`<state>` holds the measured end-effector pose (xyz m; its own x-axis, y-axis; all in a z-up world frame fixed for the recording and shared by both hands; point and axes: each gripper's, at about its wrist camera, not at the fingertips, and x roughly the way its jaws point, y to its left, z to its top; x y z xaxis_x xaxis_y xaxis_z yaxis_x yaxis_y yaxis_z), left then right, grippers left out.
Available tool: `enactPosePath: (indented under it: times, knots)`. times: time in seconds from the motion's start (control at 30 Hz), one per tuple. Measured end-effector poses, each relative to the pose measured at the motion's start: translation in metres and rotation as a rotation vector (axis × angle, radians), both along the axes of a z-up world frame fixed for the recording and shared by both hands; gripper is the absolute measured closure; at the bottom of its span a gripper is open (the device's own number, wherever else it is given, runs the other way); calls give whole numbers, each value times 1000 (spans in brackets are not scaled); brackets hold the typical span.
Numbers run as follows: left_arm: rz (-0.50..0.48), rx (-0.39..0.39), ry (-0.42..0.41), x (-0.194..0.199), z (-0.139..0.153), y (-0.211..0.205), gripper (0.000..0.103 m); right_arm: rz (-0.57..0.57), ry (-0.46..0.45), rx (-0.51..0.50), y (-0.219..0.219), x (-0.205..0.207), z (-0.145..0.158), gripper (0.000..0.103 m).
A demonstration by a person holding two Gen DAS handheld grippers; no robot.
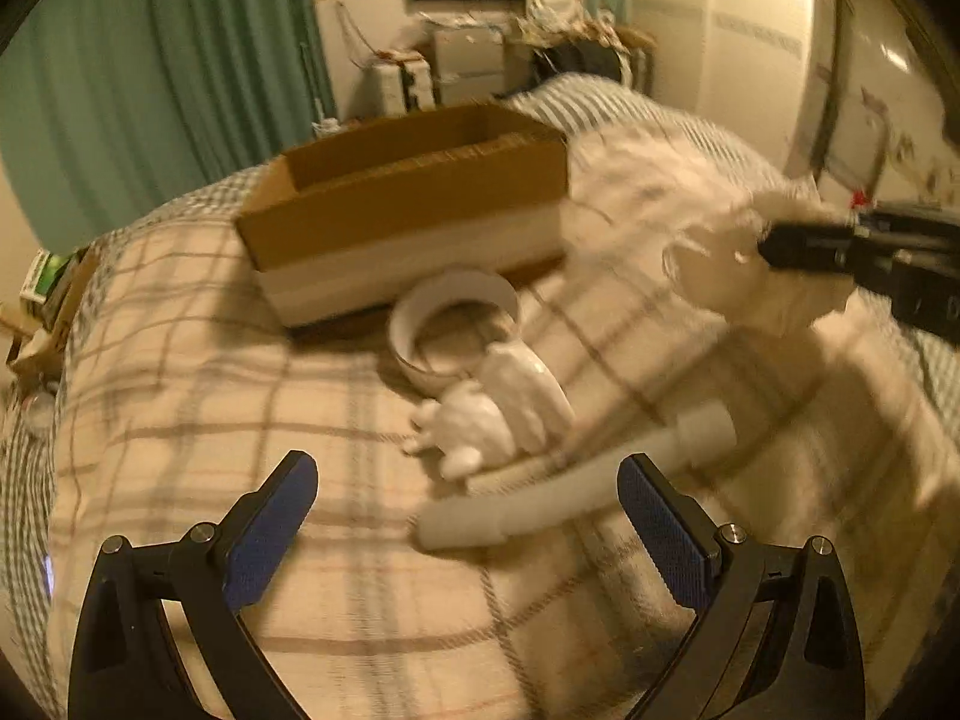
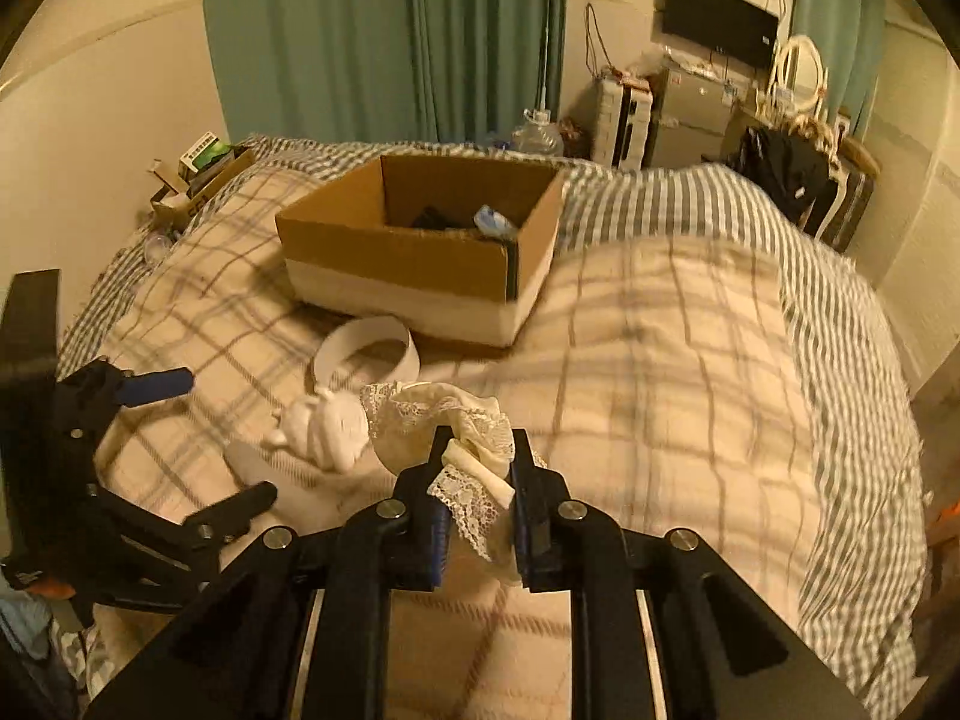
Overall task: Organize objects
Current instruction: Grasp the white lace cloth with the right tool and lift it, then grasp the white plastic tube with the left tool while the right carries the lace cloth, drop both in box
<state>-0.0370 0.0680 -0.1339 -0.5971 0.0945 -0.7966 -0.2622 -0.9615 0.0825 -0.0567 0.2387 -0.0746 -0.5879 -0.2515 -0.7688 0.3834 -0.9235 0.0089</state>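
Right gripper (image 2: pixel 474 480), fingers clenched on a cream lace-trimmed cloth (image 2: pixel 444 420), holds it lifted clear of the plaid bed blanket (image 2: pixel 660 360); bunched fabric spills forward and left of the fingertips. The open brown cardboard box with a white lower band (image 2: pixel 420 252) lies straight ahead and slightly left of the right fingers, well apart, its long axis running across the view; a dark item and a pale blue-white item sit inside. Judged next move: carry the cloth forward over the near wall and let go. Left gripper (image 1: pixel 468 480), fingers spread wide and grasping nothing, hovers low over the bed. Just ahead of it lies a white corrugated hose with cuffed ends (image 1: pixel 576 486), long axis slanting from near-left to far-right, its near end between the fingertips' lines. Beyond: a white ceramic figurine (image 1: pixel 480 426), then a white ring-shaped band (image 1: pixel 453 324) touching the box front. Left arm nearer these. No legible writing; the green packet by the wall is too small to read.
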Motion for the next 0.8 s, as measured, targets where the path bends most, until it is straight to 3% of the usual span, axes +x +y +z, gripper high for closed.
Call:
enactPosePath:
  times: [0.2,0.4,0.57,0.67,0.7,0.8]
  knots:
    - [-77,1,-108,-8,-16,11,0,-3,-21,-43,8,-3,-14,87]
    - [-161,-26,-120,-2,-15,14,1,1,-29,-64,10,-3,-19,87]
    - [-190,105,-274,-22,-31,4,1,4,-30,-76,9,-4,-21,87]
    - [-186,179,-325,-27,-40,0,1,3,-26,-69,9,-3,-21,87]
    - [-184,180,-325,-27,-42,1,3,1,-28,-67,8,-4,-21,87]
    - [-234,197,-284,-15,-32,7,39,-1,-28,-54,5,-4,-20,87]
